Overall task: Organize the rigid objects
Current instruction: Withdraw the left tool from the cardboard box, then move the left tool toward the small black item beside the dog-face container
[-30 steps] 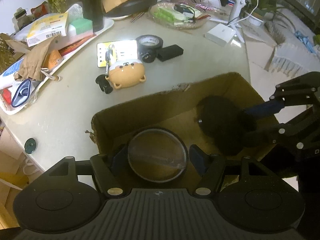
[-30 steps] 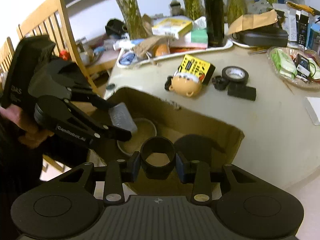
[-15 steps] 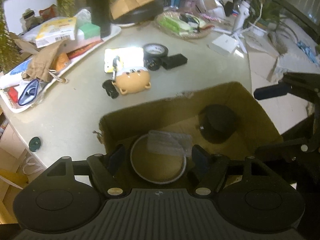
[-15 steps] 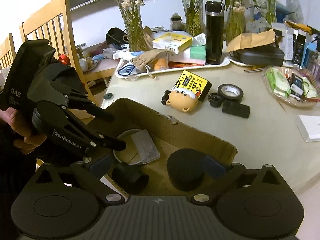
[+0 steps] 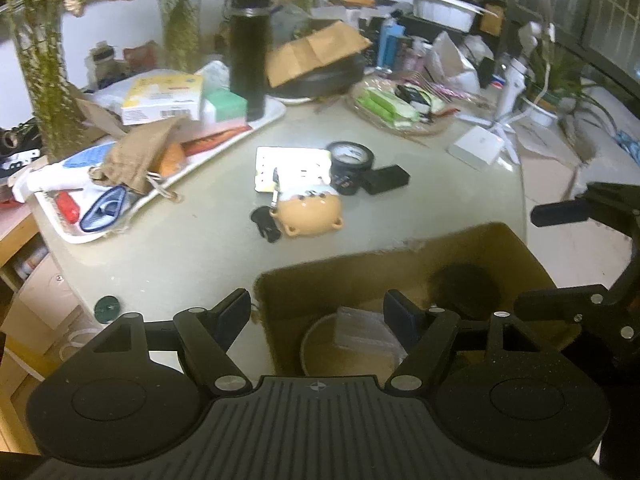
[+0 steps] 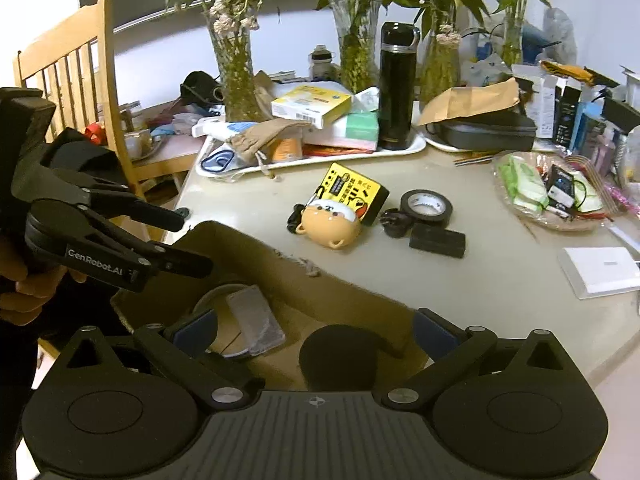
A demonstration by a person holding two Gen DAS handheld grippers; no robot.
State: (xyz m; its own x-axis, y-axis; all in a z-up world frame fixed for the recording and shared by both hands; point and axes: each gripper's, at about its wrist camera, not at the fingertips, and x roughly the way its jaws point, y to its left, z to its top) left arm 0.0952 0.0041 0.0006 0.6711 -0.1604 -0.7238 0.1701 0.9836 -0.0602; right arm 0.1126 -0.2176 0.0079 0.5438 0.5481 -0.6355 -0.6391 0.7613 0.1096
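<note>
A brown cardboard box [image 5: 400, 264] [image 6: 352, 300] stands at the table's near edge. In it lie a round lid [image 5: 320, 344], a clear flat case [image 5: 360, 332] [image 6: 256, 320] and a black round object [image 5: 464, 288] [image 6: 340, 356]. My left gripper [image 5: 322, 312] is open and empty above the box's near left corner. My right gripper [image 6: 316, 328] is open and empty above the box. On the table beyond lie an orange dog-face toy [image 5: 310, 214] [image 6: 330, 226], a yellow card [image 6: 354, 192], a black tape roll [image 5: 350, 158] [image 6: 426, 204] and a small black box [image 5: 386, 180] [image 6: 438, 240].
A white tray [image 5: 132, 204] of clutter sits at the left with a black flask [image 5: 248, 52] on it. A wicker basket [image 6: 556, 196] and a white box [image 6: 604, 270] are at the right. Vases with plants [image 6: 236, 72] and a wooden chair [image 6: 72, 72] stand behind.
The left gripper let the clear case drop onto the round lid; the right gripper let go of the black ring. Both opened wide and drew back up from the box.
</note>
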